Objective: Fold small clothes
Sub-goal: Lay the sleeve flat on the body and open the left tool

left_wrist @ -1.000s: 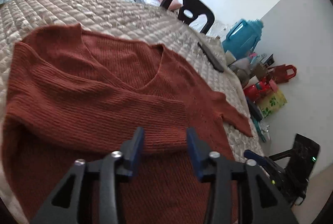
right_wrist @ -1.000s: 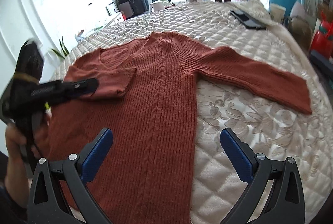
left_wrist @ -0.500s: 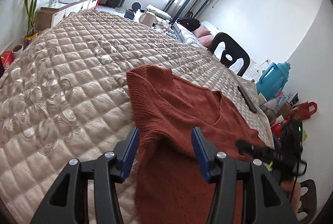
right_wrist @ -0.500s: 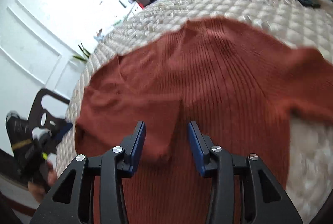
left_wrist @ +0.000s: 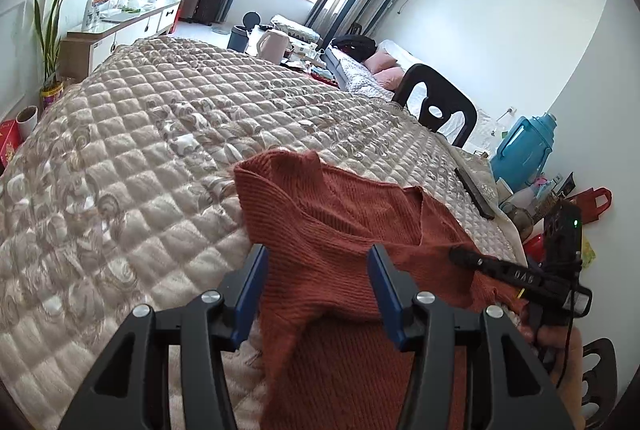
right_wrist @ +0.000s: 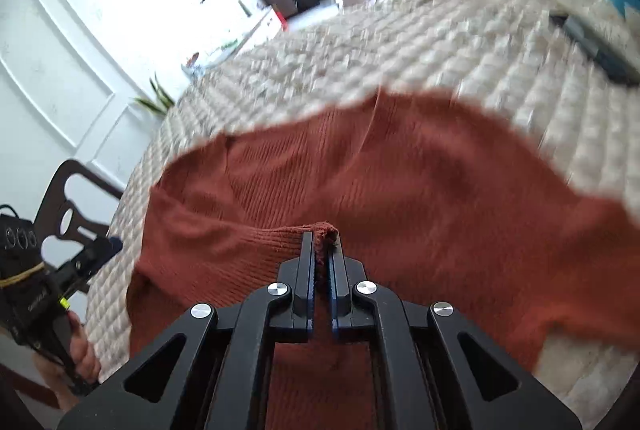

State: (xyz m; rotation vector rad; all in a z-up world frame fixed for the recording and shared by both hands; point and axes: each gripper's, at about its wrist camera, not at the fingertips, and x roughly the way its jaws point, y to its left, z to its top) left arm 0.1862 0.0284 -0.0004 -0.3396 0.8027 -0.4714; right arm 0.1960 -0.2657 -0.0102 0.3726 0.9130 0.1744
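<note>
Since a second ago the right tongs (right_wrist: 320, 242) have closed from wide apart and now pinch a fold of the rust sweater (right_wrist: 400, 190) at lower centre. The left tongs (left_wrist: 316, 274) stand half spread with bunched sweater between them; a grip is unclear. The sweater lies on the quilted bed (left_wrist: 160, 158).

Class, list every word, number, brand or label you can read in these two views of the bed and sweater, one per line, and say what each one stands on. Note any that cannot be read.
"DAG", white letters, uncertain reading: on the right hand-held gripper, along its black finger.
Pale round marks like "000", not clearly legible: on the left hand-held gripper, on its black body.
Red box beside the bed: print too small to read.
</note>
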